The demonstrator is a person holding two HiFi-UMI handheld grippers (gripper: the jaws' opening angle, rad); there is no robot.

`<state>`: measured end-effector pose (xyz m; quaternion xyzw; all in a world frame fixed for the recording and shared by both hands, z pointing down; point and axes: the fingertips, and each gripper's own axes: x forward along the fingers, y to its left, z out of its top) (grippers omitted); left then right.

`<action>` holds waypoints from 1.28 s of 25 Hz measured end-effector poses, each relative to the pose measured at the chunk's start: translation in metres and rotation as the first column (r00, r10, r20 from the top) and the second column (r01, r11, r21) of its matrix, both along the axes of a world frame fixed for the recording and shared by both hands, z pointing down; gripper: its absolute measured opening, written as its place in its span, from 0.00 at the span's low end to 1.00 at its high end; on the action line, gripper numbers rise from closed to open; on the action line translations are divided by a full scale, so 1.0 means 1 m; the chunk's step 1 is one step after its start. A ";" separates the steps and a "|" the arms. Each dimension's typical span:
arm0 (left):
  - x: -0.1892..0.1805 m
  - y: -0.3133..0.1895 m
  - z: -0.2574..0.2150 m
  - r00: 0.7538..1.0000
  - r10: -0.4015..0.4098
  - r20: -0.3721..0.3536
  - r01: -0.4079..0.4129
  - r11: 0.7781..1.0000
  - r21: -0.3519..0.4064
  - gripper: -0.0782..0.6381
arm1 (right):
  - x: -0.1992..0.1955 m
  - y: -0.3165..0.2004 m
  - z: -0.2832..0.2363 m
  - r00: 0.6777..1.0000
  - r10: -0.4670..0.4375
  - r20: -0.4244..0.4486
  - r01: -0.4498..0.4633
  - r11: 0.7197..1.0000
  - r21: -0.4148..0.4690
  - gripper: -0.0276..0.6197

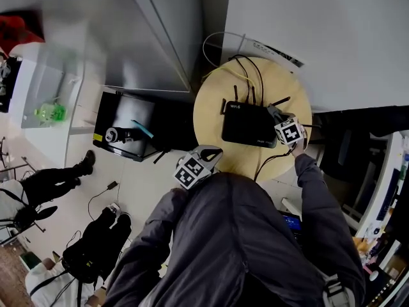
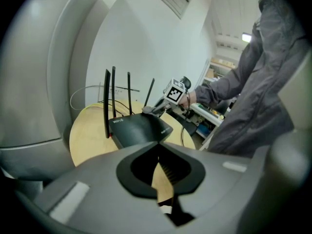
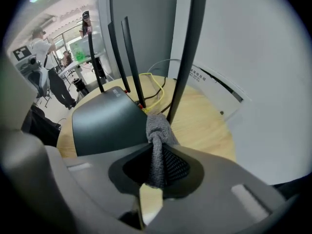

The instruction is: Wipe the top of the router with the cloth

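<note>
Head view looks steeply down over your shoulders onto a small round wooden table (image 1: pixel 211 107). The black router (image 1: pixel 248 124) lies flat near the table's middle, with its antennas (image 1: pixel 252 94) on the far side and cables (image 1: pixel 246 69) looping behind it. Your left gripper (image 1: pixel 211 153) hangs over the table's near edge, apart from the router. Your right gripper (image 1: pixel 276 115) is at the router's right end. From above, you cannot make out what either one holds. Right gripper view settles it for that side: the jaws are closed on a bunched grey cloth (image 3: pixel 158 130). The cloth sticks out past the jaws at the router's back corner, beside the foot of one antenna. Left gripper view shows its own jaws pressed together with nothing between them, pointing at the router's near corner. The router is a low matte black box with a smooth top and small white lettering at one edge. Three of its thin antennas stand upright and a fourth leans.
</note>
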<state>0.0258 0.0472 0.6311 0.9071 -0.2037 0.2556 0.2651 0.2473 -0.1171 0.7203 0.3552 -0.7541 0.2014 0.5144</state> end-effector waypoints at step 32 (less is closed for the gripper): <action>0.001 0.002 -0.003 0.997 0.075 -0.014 -0.075 0.997 0.007 0.11 | -0.028 0.178 0.006 0.989 -0.119 0.091 0.131 0.983 -0.132 0.11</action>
